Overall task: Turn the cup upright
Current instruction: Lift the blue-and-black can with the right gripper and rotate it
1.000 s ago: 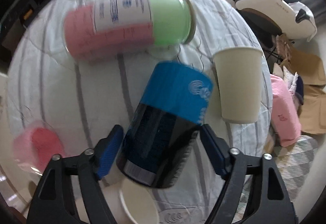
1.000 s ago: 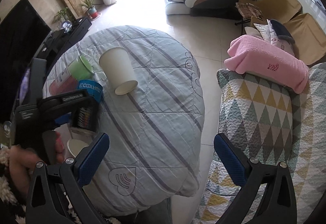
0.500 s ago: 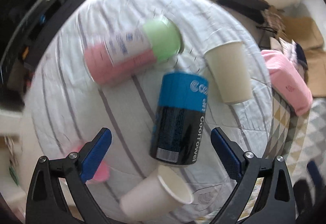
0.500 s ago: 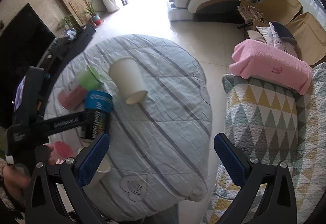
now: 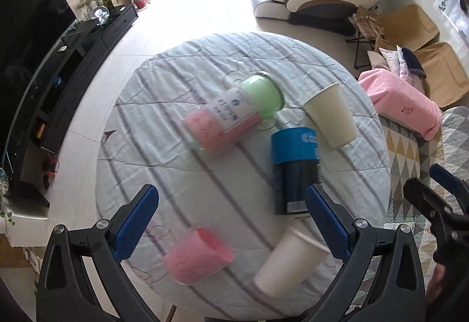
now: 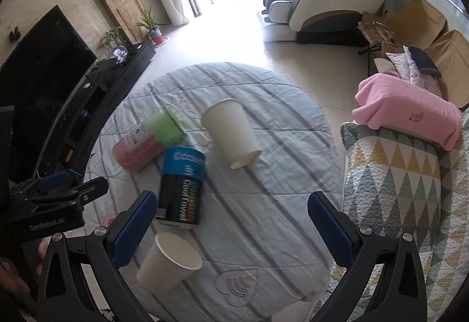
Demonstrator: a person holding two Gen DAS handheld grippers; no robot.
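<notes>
- My fingers [image 5: 137, 222] wear rough blue pads on matt black plastic.
- Cups [image 6: 231, 131] look matt paper.
- The can [image 6: 181, 184] is glossy.
- The tablecloth [image 6: 263, 204] is soft quilted cloth.

Canister [image 6: 181, 184] between two cups [image 6: 231, 137] (apparently) on table [image 6: 263, 219].

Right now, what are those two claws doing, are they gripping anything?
Left claw: open, holding nothing, above the table.
Right claw: open, holding nothing.
</notes>
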